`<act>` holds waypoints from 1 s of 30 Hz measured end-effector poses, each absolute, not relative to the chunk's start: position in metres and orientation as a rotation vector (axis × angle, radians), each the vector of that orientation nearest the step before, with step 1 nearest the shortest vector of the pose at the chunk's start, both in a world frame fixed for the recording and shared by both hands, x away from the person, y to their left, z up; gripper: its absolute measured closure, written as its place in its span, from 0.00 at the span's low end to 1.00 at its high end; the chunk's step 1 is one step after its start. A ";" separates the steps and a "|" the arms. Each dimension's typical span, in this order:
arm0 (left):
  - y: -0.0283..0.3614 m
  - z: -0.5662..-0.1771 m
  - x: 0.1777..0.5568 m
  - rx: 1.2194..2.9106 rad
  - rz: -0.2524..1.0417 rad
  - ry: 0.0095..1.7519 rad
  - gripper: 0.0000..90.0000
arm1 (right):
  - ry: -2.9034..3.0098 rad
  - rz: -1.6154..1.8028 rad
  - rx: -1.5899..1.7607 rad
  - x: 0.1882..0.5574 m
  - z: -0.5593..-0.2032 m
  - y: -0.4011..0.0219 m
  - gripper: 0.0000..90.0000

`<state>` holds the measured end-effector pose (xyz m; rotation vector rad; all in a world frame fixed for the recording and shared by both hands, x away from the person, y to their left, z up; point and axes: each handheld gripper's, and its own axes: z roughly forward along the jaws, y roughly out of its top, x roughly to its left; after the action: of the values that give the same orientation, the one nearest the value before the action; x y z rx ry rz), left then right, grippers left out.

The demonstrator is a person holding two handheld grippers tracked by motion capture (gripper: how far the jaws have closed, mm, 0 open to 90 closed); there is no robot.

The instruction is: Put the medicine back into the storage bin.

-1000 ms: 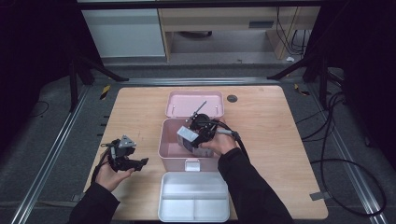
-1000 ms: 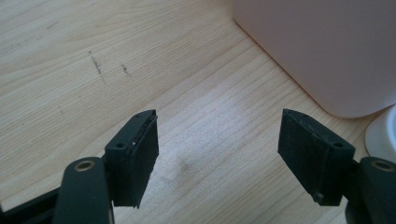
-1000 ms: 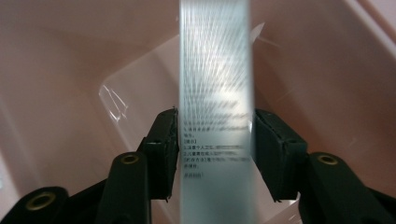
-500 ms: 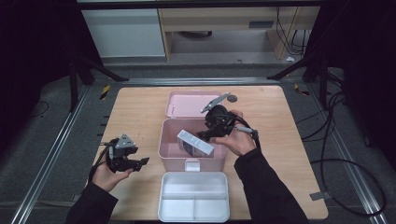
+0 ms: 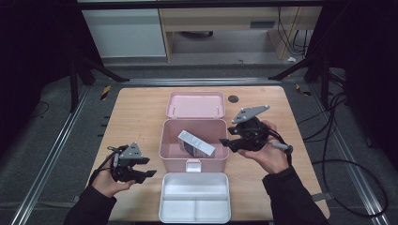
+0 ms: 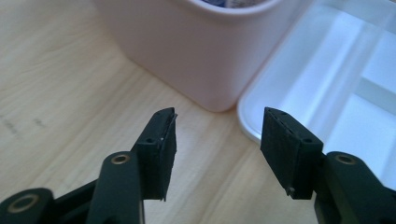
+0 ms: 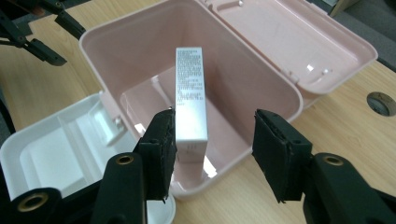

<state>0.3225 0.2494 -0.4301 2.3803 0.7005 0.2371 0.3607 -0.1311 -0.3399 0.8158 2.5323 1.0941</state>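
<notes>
Pink box (image 5: 193, 138) mid-table with hinged lid (image 5: 195, 104) open, white carton (image 5: 196, 143) leaning tilted inside; white divided tray (image 5: 195, 203) just in front; right gripper (image 5: 231, 142) beside the box's right wall, jaws apart, empty; left gripper (image 5: 149, 167) left of tray, jaws just narrowing, nothing between.
</notes>
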 end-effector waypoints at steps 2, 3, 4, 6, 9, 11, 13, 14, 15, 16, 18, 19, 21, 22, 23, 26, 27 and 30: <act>0.244 -0.431 0.319 2.403 0.208 0.657 0.51 | 2.532 1.091 0.820 0.355 -0.344 -0.139 0.55; 0.242 -0.431 0.317 2.414 0.190 0.637 0.51 | 2.538 1.078 0.821 0.352 -0.346 -0.142 0.55; 0.239 -0.431 0.316 2.420 0.177 0.623 0.51 | 2.544 1.074 0.819 0.349 -0.348 -0.145 0.55; 0.236 -0.430 0.313 2.420 0.161 0.599 0.54 | 2.555 1.075 0.803 0.344 -0.353 -0.151 0.55; 0.233 -0.428 0.310 2.437 0.142 0.552 0.55 | 2.573 1.063 0.789 0.336 -0.364 -0.158 0.55; 0.229 -0.427 0.307 2.451 0.128 0.518 0.57 | 2.600 1.043 0.777 0.331 -0.371 -0.161 0.54; 0.224 -0.427 0.304 2.470 0.109 0.480 0.58 | 2.623 1.018 0.763 0.327 -0.380 -0.164 0.54; 0.221 -0.427 0.302 2.483 0.104 0.457 0.58 | 2.637 1.013 0.765 0.326 -0.382 -0.164 0.54; 0.219 -0.427 0.301 2.492 0.097 0.443 0.59 | 2.642 1.005 0.751 0.324 -0.386 -0.165 0.55; 0.216 -0.427 0.299 2.502 0.092 0.426 0.59 | 2.650 1.004 0.748 0.323 -0.389 -0.165 0.55; 0.211 -0.427 0.296 2.518 0.087 0.390 0.61 | 2.682 0.989 0.732 0.320 -0.396 -0.164 0.55; 0.209 -0.428 0.295 2.526 0.087 0.381 0.61 | 2.693 0.980 0.724 0.318 -0.398 -0.162 0.56; 0.204 -0.429 0.293 2.543 0.085 0.359 0.63 | 2.720 0.968 0.702 0.315 -0.403 -0.160 0.57; 0.202 -0.430 0.292 2.551 0.081 0.350 0.64 | 2.729 0.965 0.692 0.314 -0.406 -0.159 0.57; 0.200 -0.432 0.292 2.559 0.081 0.344 0.64 | 2.742 0.961 0.685 0.312 -0.408 -0.157 0.57; 0.196 -0.437 0.290 2.587 0.074 0.326 0.65 | 2.777 0.942 0.663 0.310 -0.416 -0.153 0.59; 0.194 -0.439 0.290 2.595 0.069 0.324 0.66 | 2.784 0.937 0.658 0.310 -0.419 -0.152 0.60; 0.191 -0.443 0.290 2.616 0.066 0.315 0.66 | 2.825 0.907 0.627 0.308 -0.428 -0.144 0.60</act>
<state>0.2898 0.1906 -0.4434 2.6160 0.3146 0.0658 0.3081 -0.1443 -0.4281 0.6274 2.8251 0.9069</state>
